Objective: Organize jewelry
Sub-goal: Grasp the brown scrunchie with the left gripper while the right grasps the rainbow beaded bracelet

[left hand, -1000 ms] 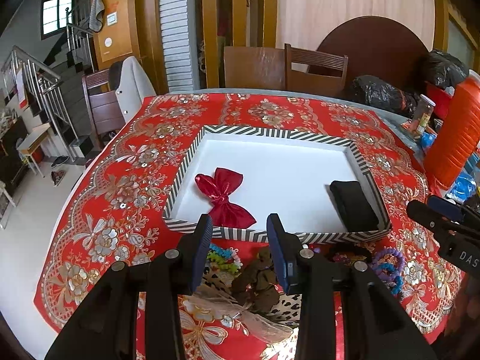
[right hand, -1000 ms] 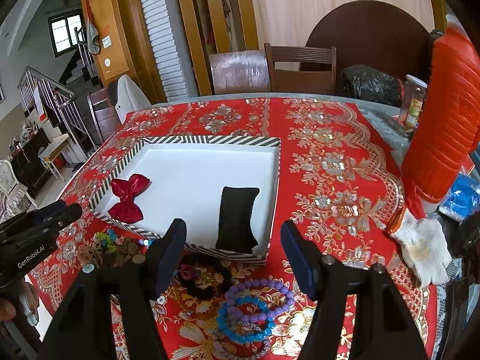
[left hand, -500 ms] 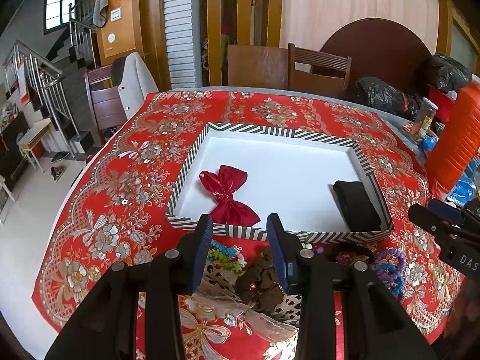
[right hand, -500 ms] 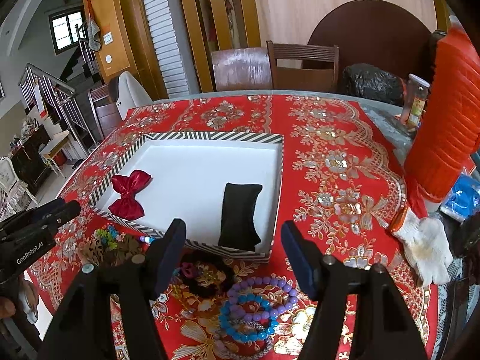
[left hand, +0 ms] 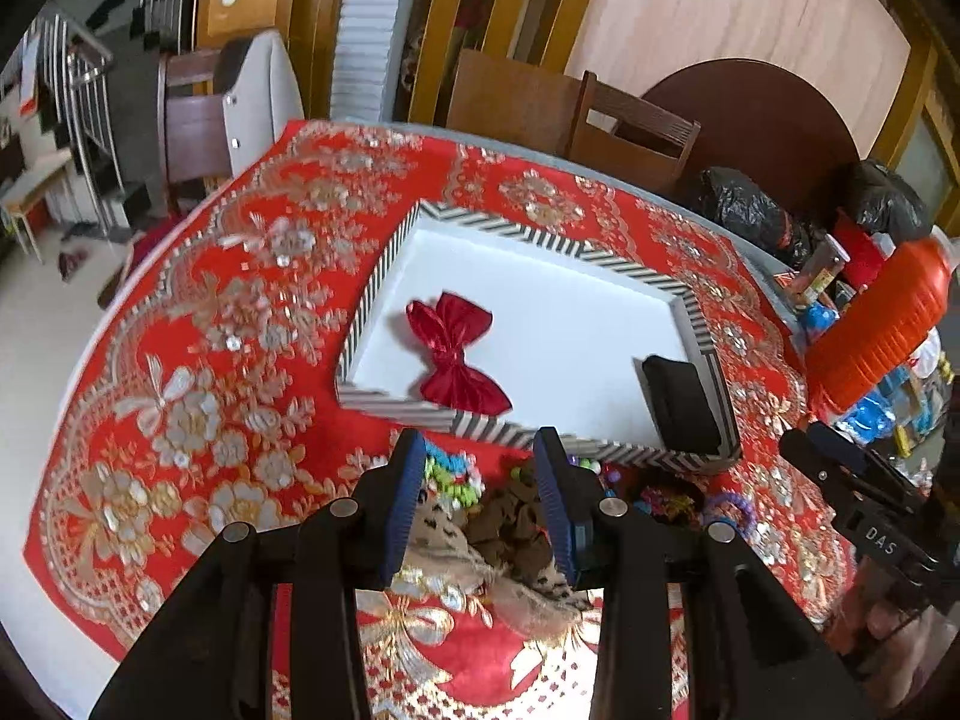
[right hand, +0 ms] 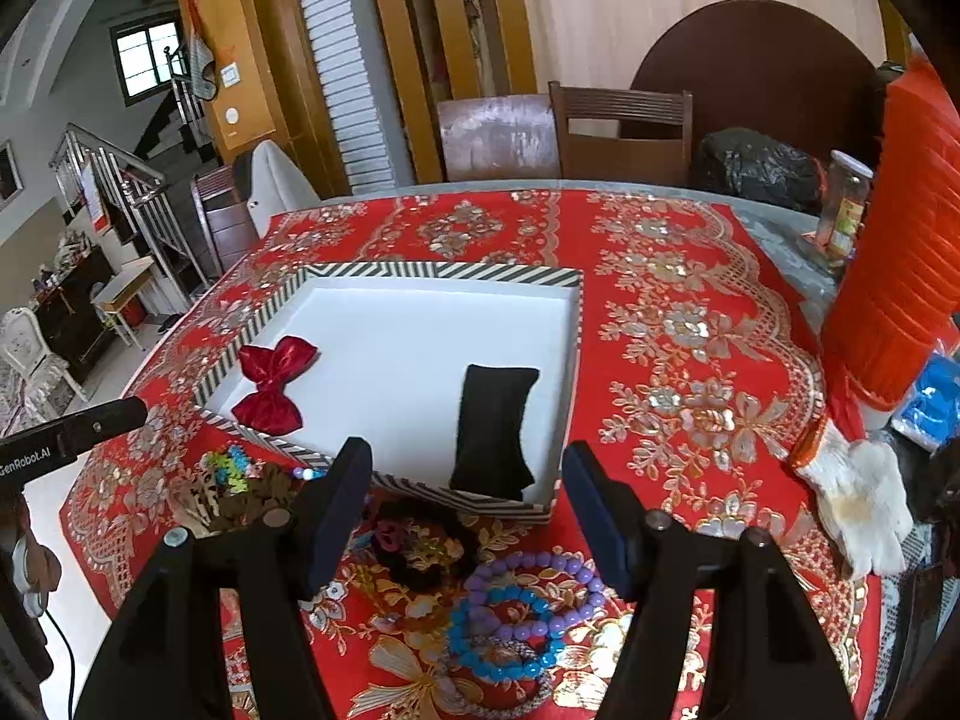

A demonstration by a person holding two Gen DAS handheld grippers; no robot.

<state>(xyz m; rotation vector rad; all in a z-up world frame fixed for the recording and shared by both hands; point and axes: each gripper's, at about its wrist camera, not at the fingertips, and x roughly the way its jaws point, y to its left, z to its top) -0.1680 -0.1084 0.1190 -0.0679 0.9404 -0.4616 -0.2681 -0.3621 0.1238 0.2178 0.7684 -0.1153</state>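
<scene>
On the left we hold the left tongs [left hand: 480, 468] parted, gripping nothing, above the near edge of the tabletop [left hand: 198, 324] with its red floral cloth. Below them we see a brown leopard-print hair piece [left hand: 510, 534], with a green-and-blue bead string [left hand: 450, 477] just beside it. Beyond lies the striped tray [right hand: 444, 269], its white floor carrying a red bow [right hand: 273, 384] near the left wall and a black cushion [right hand: 492, 420] near the right corner. In front of the tray, near its right corner, rest a dark scrunchie [right hand: 420, 546] and, touching each other, a purple bead bracelet [right hand: 534, 576] and a blue bead bracelet [right hand: 498, 642]. Our right tongs [right hand: 468, 498] hang wide apart and empty over these. Farther right we see a white glove [right hand: 858, 498] and an orange ribbed container [right hand: 900, 240].
</scene>
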